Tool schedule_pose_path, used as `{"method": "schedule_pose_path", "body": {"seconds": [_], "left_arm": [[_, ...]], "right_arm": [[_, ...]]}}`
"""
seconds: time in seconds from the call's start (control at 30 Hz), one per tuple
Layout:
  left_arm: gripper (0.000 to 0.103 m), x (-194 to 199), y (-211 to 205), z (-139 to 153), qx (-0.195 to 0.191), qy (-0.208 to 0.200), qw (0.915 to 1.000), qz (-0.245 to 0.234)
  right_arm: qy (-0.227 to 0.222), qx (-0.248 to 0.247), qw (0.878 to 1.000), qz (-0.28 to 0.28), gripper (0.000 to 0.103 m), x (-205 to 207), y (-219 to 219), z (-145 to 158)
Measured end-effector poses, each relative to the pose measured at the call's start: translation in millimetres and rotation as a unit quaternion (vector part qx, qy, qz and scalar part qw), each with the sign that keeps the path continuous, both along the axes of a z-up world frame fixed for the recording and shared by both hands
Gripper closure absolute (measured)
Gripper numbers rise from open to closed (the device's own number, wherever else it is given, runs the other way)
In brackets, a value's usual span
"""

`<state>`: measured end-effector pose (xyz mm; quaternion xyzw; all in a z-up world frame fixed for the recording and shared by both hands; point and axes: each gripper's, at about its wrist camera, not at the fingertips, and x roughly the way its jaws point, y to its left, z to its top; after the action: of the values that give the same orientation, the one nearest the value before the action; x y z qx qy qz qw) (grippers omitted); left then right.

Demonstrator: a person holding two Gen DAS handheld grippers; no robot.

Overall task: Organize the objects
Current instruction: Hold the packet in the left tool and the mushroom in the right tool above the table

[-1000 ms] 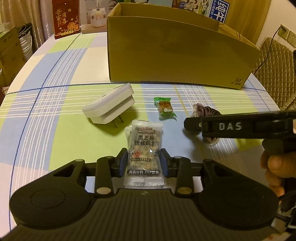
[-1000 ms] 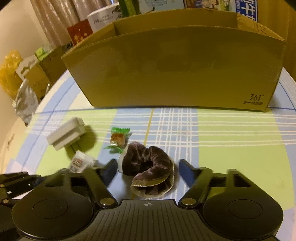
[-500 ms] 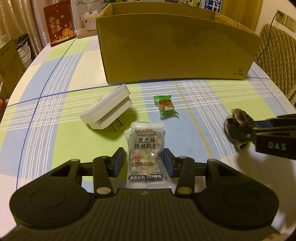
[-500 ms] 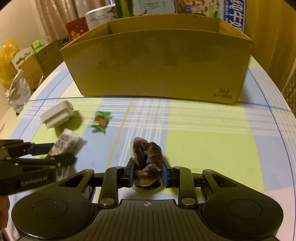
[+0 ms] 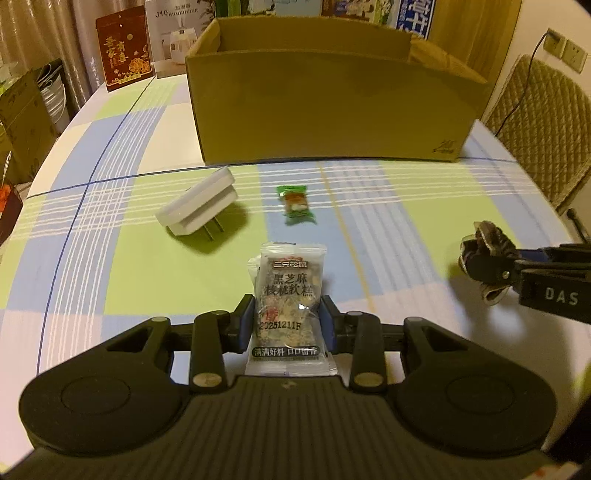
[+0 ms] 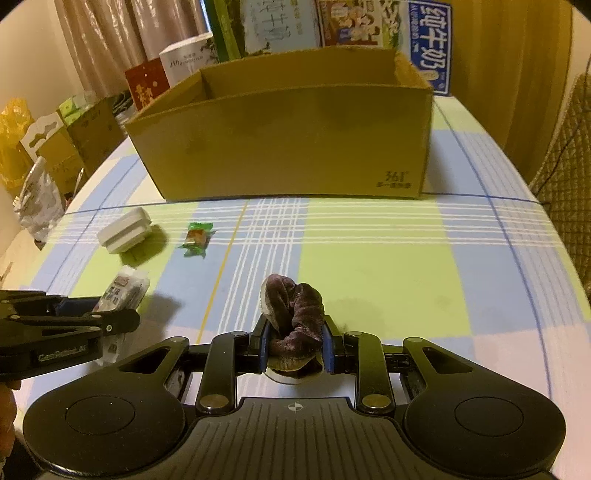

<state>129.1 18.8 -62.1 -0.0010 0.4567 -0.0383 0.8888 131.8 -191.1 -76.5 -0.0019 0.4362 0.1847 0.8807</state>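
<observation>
My left gripper is shut on a clear snack packet with dark print, held above the checked tablecloth. My right gripper is shut on a purple velvet scrunchie, lifted off the table; the scrunchie also shows at the right of the left wrist view. A white plug adapter and a green-wrapped candy lie on the cloth in front of a big open cardboard box. In the right wrist view the adapter and candy lie left of centre, before the box.
Printed cartons and a red box stand behind the cardboard box. A quilted chair is at the right. Bags and boxes sit off the table's left edge. A person's hand holds the left gripper.
The right gripper has shut on the scrunchie and lifted it, drawing back to the right. The left gripper has risen with the snack packet, so the box's inside now shows.
</observation>
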Motion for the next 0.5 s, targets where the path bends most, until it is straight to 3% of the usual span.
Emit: {"method": "schedule_pose_path", "body": {"seconds": [0.5], "left_arm": [[0.072, -54, -22, 55, -0.015, -0.031, 0.9994, -0.005]], "right_arm": [[-0.031, 0.019, 0.999, -0.012, 0.078, -51, -21, 47]]}}
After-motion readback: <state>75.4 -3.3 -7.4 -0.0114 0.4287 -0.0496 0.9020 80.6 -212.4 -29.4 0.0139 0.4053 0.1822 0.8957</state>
